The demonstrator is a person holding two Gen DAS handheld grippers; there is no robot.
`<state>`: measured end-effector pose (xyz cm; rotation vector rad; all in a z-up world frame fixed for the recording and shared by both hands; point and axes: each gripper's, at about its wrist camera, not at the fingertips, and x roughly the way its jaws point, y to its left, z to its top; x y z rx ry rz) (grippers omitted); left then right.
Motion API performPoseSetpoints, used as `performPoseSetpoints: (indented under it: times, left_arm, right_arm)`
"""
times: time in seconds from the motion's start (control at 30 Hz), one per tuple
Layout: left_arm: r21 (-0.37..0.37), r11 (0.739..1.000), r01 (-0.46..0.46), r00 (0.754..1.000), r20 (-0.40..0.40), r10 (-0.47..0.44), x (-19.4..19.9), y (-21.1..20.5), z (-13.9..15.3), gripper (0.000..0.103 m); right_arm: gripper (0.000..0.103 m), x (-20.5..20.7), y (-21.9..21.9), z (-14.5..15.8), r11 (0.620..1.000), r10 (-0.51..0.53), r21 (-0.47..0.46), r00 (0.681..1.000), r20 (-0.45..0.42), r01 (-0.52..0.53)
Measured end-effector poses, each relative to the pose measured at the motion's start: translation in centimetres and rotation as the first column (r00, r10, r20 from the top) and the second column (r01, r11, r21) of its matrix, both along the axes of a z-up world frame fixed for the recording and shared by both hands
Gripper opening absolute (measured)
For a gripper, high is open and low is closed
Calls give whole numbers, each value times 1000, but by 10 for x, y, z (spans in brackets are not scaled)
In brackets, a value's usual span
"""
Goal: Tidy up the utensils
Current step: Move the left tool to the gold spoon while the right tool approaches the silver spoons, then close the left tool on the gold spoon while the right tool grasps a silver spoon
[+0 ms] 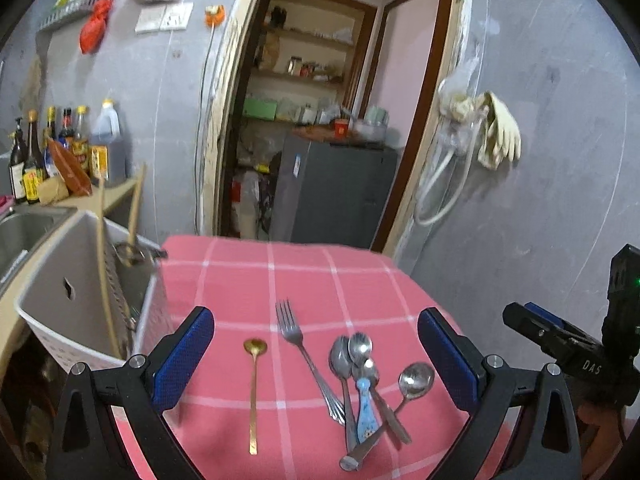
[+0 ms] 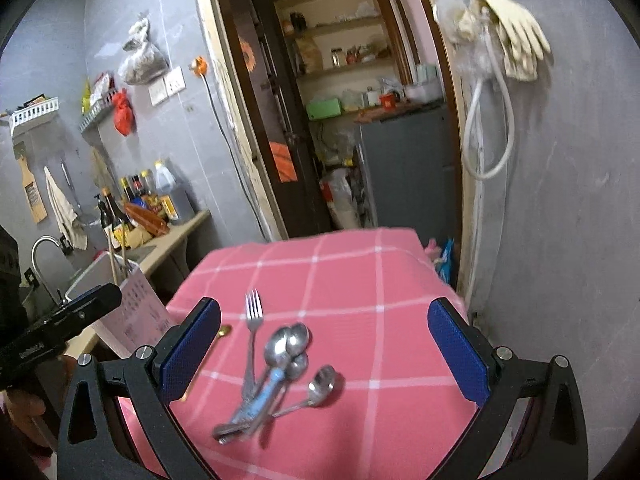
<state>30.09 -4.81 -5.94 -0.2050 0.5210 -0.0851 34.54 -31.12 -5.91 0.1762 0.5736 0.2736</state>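
On the pink checked tablecloth [image 1: 320, 276] lie a gold spoon [image 1: 253, 384], a steel fork [image 1: 304, 356] and a heap of several steel spoons [image 1: 360, 376], one with a blue patterned handle [image 1: 366, 412]. My left gripper [image 1: 316, 332] is open and empty, above the utensils. My right gripper [image 2: 324, 324] is open and empty over the same heap [image 2: 288, 360], with the fork [image 2: 253, 324] and gold spoon [image 2: 224, 332] to its left. The right gripper also shows in the left wrist view [image 1: 560, 340], at the right edge.
A white plastic basket [image 1: 80, 280] with wooden sticks stands left of the table, by a sink [image 1: 24, 232] and a counter with sauce bottles [image 1: 60, 148]. A doorway with a grey fridge [image 1: 336, 192] lies behind. Gloves [image 1: 500, 132] hang on the wall.
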Motion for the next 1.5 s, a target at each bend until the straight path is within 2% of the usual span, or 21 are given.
performPoseSetpoints:
  times: [0.2, 0.3, 0.37, 0.53, 0.6, 0.67, 0.87, 1.13, 1.2, 1.33, 1.43, 1.5]
  left_arm:
    - [-5, 1000, -8, 995, -96, 7, 20, -6, -25, 103]
    - [-15, 1000, -14, 992, -125, 12, 28, -8, -35, 103]
    - [-2, 1000, -18, 989, -147, 18, 34, -10, -44, 102]
    - [38, 999, -37, 977, -208, 44, 49, -14, -64, 102]
    - [56, 997, -46, 972, -229, 58, 54, -15, -71, 101]
    - [74, 996, -57, 965, -252, 74, 60, -15, -78, 94]
    - [83, 992, -91, 943, -312, 112, 77, -7, -102, 77]
    - [51, 991, -124, 913, -385, 134, 99, 6, -125, 54]
    - [49, 990, -133, 910, -389, 142, 103, 8, -126, 52]
    - [46, 987, -152, 897, -414, 157, 113, 9, -125, 40]
    - [73, 984, -161, 881, -438, 177, 121, 7, -125, 28]
    - [94, 983, -156, 874, -452, 182, 122, 6, -123, 26]
  right_arm:
    - [101, 19, -1, -40, 999, 48, 26, 990, -129, -45]
    - [89, 24, 2, -60, 998, 64, 34, 983, -171, -59]
    - [76, 28, 5, -72, 997, 76, 36, 977, -200, -70]
    - [66, 36, 11, -96, 994, 101, 70, 959, -264, -86]
    - [58, 36, 13, -104, 993, 108, 79, 953, -283, -89]
    - [47, 38, 17, -111, 992, 113, 85, 949, -296, -91]
    - [36, 39, 21, -118, 991, 117, 91, 947, -300, -93]
    - [27, 41, 18, -120, 991, 126, 93, 941, -315, -101]
    - [26, 42, 18, -121, 990, 129, 99, 939, -318, -102]
    - [25, 42, 19, -122, 989, 133, 99, 938, -320, -106]
    - [23, 42, 22, -122, 989, 137, 100, 934, -330, -110]
    - [23, 42, 22, -122, 988, 141, 103, 931, -336, -112]
